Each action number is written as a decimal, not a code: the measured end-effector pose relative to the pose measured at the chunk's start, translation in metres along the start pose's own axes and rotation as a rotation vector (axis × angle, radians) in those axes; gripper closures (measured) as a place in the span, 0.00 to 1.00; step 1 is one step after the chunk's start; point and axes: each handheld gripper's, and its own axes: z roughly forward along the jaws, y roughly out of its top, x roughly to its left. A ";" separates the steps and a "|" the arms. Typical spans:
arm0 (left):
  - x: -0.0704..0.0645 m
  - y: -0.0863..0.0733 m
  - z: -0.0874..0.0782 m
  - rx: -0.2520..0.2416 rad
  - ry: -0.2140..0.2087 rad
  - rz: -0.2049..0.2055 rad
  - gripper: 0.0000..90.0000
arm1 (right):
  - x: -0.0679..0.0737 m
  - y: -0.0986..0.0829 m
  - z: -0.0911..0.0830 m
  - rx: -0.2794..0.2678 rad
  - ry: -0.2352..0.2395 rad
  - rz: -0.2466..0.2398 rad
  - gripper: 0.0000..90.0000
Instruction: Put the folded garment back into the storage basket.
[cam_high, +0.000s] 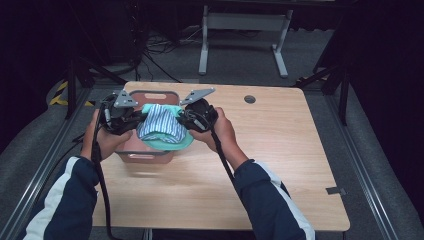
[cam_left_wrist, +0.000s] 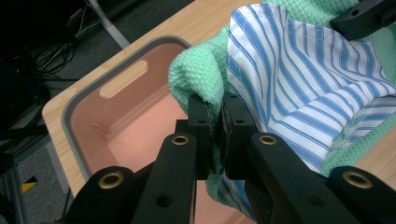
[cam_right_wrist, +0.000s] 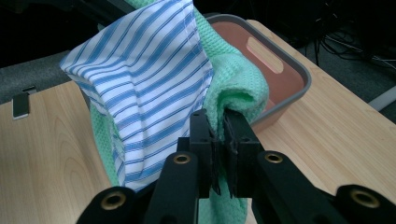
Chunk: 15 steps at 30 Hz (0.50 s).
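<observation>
A folded bundle hangs between my two grippers over the pink bin (cam_high: 159, 95): a green waffle-knit cloth (cam_high: 167, 144) with a blue-and-white striped cloth (cam_high: 157, 124) lying on it. My left gripper (cam_high: 135, 120) is shut on the bundle's left edge, the green cloth (cam_left_wrist: 194, 74) pinched between its jaws, the striped cloth (cam_left_wrist: 299, 79) just beside them. My right gripper (cam_high: 186, 120) is shut on the right edge, with the green fold (cam_right_wrist: 236, 93) between its jaws and the striped cloth (cam_right_wrist: 140, 79) draped to the left. The bin's inside (cam_left_wrist: 135, 121) looks bare.
The pink bin with its grey rim (cam_right_wrist: 299, 70) stands at the back left of the wooden table (cam_high: 270, 150). A round cable hole (cam_high: 249, 99) sits near the table's far edge. Behind the table stands a grey metal frame (cam_high: 245, 25) on dark carpet.
</observation>
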 end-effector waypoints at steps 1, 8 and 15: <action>0.001 -0.001 0.000 0.004 0.009 -0.002 0.94 | 0.001 0.001 0.002 0.001 0.003 0.002 0.92; 0.011 -0.008 -0.003 0.013 0.029 -0.014 0.94 | 0.007 0.008 0.018 0.005 0.022 0.001 0.92; 0.021 -0.019 -0.003 0.021 0.051 -0.040 0.94 | 0.012 0.016 0.034 0.009 0.035 -0.004 0.92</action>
